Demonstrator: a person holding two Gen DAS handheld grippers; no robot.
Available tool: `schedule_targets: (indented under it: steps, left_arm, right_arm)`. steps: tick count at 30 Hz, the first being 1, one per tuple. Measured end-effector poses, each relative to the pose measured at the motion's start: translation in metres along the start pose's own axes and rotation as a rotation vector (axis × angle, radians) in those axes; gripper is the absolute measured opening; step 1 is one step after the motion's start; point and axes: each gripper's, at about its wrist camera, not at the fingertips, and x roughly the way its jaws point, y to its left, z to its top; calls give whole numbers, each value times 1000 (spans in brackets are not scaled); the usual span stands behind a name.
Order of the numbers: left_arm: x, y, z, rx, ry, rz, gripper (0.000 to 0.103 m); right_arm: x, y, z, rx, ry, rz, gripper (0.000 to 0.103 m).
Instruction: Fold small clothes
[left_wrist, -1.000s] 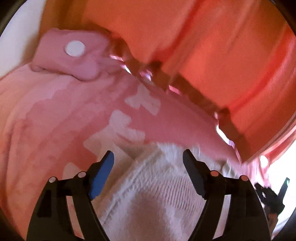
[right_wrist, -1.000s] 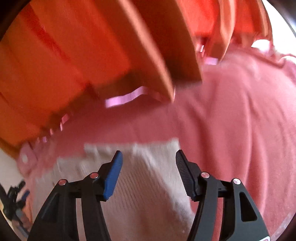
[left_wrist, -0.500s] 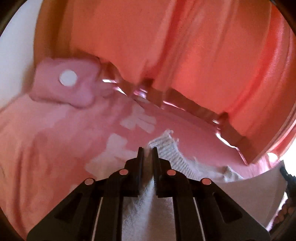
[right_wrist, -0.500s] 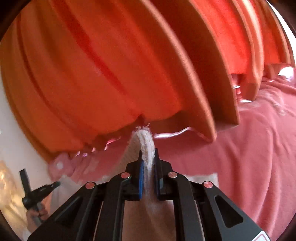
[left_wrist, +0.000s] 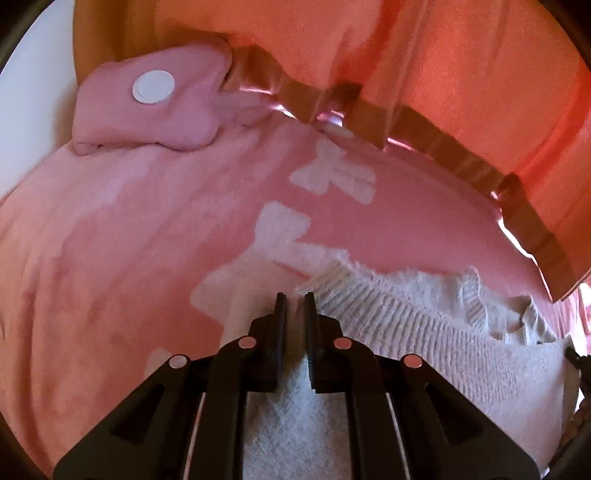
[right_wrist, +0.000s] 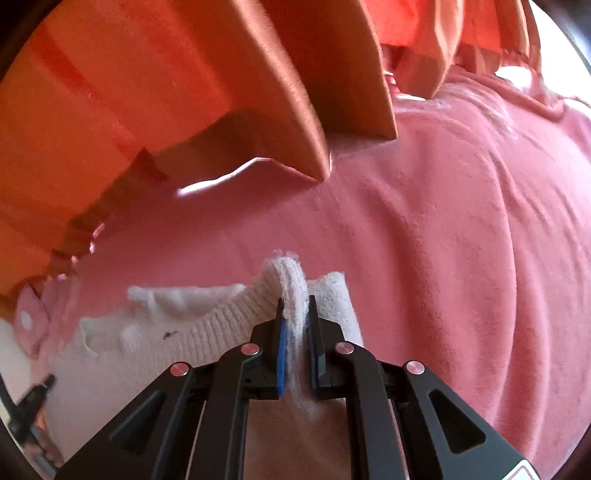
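A small white knitted garment (left_wrist: 424, 332) lies on a pink blanket (left_wrist: 110, 240) with pale bow shapes. My left gripper (left_wrist: 294, 301) is shut on the garment's left corner, white knit pinched between its black fingers. In the right wrist view the same white garment (right_wrist: 147, 339) stretches away to the left, and my right gripper (right_wrist: 294, 304) is shut on its right corner, with a ribbed fold bulging up above the fingertips. The ribbed edge runs between the two grips and sags in the middle.
Orange curtains (left_wrist: 443, 66) hang along the far side of the blanket, also in the right wrist view (right_wrist: 184, 92). A pink stuffed item with a white round patch (left_wrist: 153, 86) rests at the far left. A white wall (left_wrist: 33, 85) stands behind it.
Both grippers were open over the garment a second ago and have since shut on its two corners. The pinched edge has been raised a little, then lowered toward the blanket.
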Motion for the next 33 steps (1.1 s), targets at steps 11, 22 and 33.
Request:
schedule_targets:
  steps: [11, 22, 33]
  left_arm:
    - [3, -1, 0, 14, 20, 19, 15]
    - [-74, -77, -44, 173, 58, -298, 62]
    - [-42, -31, -41, 274, 82, 113, 62]
  right_arm:
    - [22, 2, -4, -37, 46, -50, 14]
    - [-24, 145, -90, -481, 231, 420, 28]
    - [6, 42, -58, -403, 318, 53, 10]
